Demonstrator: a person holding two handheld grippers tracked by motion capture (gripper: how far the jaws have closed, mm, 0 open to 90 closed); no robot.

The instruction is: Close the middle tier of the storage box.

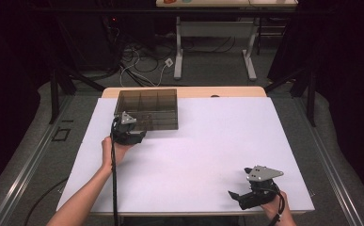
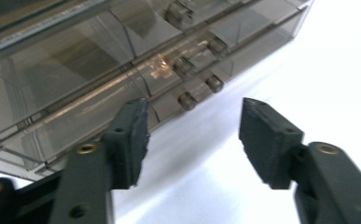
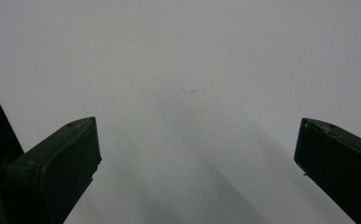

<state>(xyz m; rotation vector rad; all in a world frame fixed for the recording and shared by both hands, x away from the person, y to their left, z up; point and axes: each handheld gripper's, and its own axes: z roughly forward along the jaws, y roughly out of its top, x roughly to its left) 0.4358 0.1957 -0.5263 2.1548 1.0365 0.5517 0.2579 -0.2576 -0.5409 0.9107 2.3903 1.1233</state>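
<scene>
A smoky, see-through drawer box (image 1: 146, 108) stands at the far left of the white table (image 1: 208, 141). My left gripper (image 1: 139, 131) is at its near front corner, held by a hand. In the left gripper view the box (image 2: 75, 70) sits just ahead, with several small round drawer knobs (image 2: 187, 100) beyond the tips. The left gripper (image 2: 194, 112) is open, with bare white table between its pads. My right gripper (image 1: 239, 182) rests at the near right of the table. Its jaws stand wide apart over bare table in the right gripper view, so the right gripper (image 3: 197, 123) is open.
The table's near edge (image 1: 193, 213) runs just below the right hand. Beyond the far edge, a second table's white legs (image 1: 178, 52) and loose cables (image 1: 137, 66) sit on the grey floor. Dark frames stand at both sides.
</scene>
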